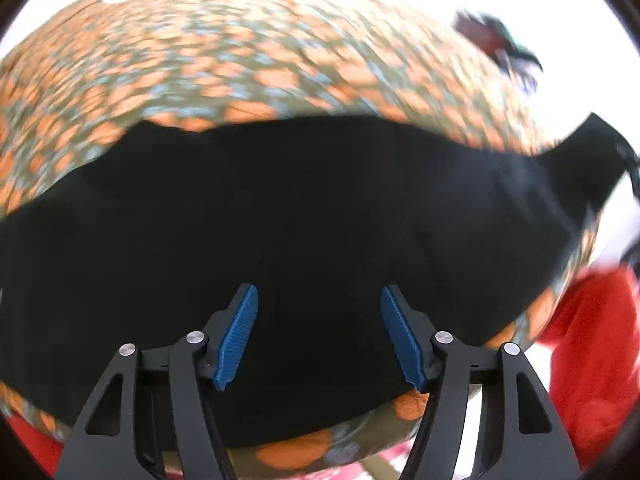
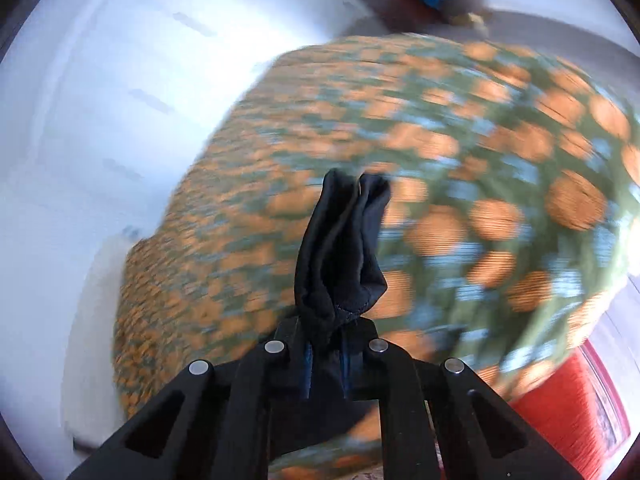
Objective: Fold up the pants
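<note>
Mostly a green cloth (image 1: 248, 68) with orange and pale blue spots fills both views, blurred; what it covers can't be told. Black pants (image 1: 320, 216) lie spread across that cloth below the left gripper (image 1: 319, 336), whose blue pads (image 1: 238, 336) stand wide apart over the fabric, nothing between them. Red fabric (image 1: 592, 360) shows at the right edge. Right gripper (image 2: 325, 354) is clamped on a bunched fold of the pants, which sticks up past its fingertips.

Matt black cloth pants (image 1: 280, 208); ribbed blue tool pads (image 1: 240, 336).
</note>
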Demonstrator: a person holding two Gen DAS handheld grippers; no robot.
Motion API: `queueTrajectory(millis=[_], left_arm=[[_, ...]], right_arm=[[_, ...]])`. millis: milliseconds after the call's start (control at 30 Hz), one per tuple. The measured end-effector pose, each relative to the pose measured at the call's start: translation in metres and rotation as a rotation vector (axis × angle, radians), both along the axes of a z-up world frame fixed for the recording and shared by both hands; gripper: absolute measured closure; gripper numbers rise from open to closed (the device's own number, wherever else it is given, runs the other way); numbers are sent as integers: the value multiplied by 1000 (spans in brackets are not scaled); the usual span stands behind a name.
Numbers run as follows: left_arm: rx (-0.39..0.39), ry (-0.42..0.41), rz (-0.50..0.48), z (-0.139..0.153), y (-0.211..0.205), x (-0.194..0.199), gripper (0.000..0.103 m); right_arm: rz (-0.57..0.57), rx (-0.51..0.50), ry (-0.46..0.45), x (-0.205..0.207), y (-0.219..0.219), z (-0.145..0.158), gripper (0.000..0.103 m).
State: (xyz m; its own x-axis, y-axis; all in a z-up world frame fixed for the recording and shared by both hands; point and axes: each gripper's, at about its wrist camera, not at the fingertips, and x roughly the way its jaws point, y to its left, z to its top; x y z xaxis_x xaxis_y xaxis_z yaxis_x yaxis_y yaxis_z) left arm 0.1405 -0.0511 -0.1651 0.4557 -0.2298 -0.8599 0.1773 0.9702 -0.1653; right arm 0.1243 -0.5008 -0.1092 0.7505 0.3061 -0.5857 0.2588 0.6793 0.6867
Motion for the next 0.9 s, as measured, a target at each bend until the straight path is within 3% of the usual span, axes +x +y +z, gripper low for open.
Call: queueTrajectory(millis=[133,267,433,467,533,567,667,733,800,900], left_arm=[[-87,-38,186,13,62,-7,36],[-151,-26,328,6,107,-16,36],[-158,-33,394,-2,128,-30,36],[-164,-34,401,-2,131,-32,36],[-175,-37,418,-1,140,-39,36],[-182,-41,425,1,144,-42,35],[-226,-58,437,6,153,-53,33],[-278,-79,398,11,150,-52,33],[-327,-118,284,23,131,-53,35],[-327,-122,91,30,86,-49,47]], right_arm=[[145,48,-86,15,86,32,92],[295,42,-101,40,199,28,92],[527,-50,-79,54,356,-29,89],[601,-84,-76,51,384,-45,85],[798,-156,28,43,435,-85,61],[875,-185,71,35,451,-99,59],[988,-285,52,11,449,-95,56],[1001,-362,-14,0,426,-73,35],[958,-420,-88,-12,394,-49,20],[880,-490,-153,-29,350,-32,18]])
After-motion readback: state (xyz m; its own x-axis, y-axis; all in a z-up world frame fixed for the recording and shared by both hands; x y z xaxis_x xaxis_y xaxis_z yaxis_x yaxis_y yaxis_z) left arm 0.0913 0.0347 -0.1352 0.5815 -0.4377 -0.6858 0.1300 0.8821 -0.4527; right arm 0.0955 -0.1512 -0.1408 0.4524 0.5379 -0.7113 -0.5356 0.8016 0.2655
